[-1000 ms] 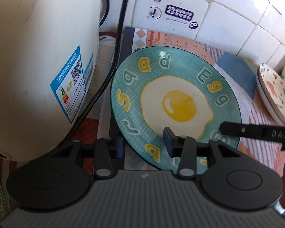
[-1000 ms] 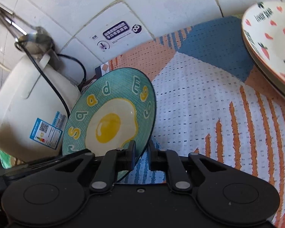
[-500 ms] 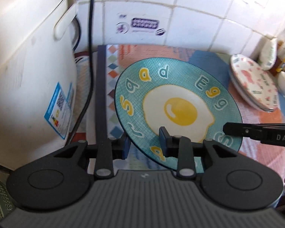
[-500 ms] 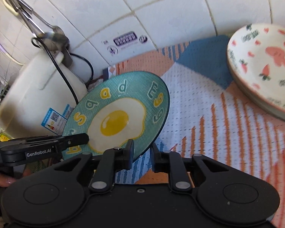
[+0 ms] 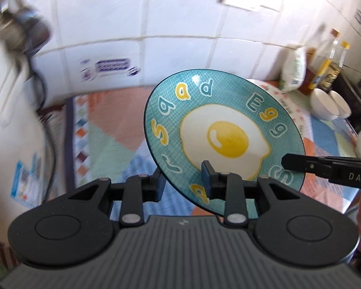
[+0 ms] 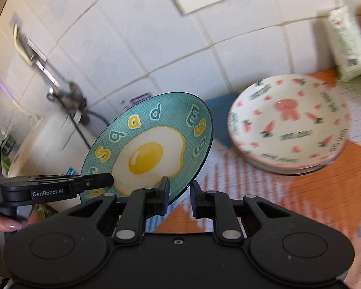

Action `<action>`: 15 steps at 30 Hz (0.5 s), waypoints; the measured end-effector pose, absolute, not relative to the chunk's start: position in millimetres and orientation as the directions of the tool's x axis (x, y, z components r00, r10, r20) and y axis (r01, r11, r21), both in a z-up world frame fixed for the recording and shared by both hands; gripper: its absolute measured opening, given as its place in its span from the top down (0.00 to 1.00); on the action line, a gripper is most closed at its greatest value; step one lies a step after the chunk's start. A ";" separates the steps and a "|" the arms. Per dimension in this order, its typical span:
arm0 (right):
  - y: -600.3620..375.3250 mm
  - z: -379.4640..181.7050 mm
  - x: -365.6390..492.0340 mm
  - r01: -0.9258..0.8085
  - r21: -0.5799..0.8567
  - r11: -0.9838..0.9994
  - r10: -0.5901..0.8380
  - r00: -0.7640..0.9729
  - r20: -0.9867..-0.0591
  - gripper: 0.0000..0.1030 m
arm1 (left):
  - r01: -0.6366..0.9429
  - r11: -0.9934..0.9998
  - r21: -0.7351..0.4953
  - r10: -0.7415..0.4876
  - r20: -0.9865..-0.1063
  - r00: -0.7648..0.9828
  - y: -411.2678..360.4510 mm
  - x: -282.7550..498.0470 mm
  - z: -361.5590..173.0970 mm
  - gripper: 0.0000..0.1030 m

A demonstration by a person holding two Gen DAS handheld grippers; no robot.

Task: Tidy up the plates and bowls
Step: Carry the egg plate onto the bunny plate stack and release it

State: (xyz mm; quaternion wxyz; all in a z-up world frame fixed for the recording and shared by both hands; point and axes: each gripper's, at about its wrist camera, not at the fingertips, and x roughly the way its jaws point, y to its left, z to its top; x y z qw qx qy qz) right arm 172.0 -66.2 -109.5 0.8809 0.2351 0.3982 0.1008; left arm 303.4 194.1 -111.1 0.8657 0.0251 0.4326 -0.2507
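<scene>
Egg-print plate (image 5: 225, 132) tilted above patterned mat (image 5: 103, 144), left gripper (image 5: 183, 183) and right gripper (image 6: 179, 196) each clamping its rim, pink-patterned plates (image 6: 288, 125) near.

Both wrist views look steeply down, close, sharing the egg plate (image 5: 223, 130).

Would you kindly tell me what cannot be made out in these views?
Wall sticker wording: left wrist view, motion blur.
Plates under the carrot plate: right wrist view, covered by it, blurred.
Egg plate underside: faces away in both views.
Bottles labels: left wrist view, blurred, too small.
</scene>
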 end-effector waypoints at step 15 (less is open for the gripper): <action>-142.7 -110.1 142.7 0.198 0.441 0.876 0.162 0.739 -0.654 0.78 | 0.648 0.741 -0.174 -0.521 -0.758 0.393 91.5 327.9 -120.4 0.71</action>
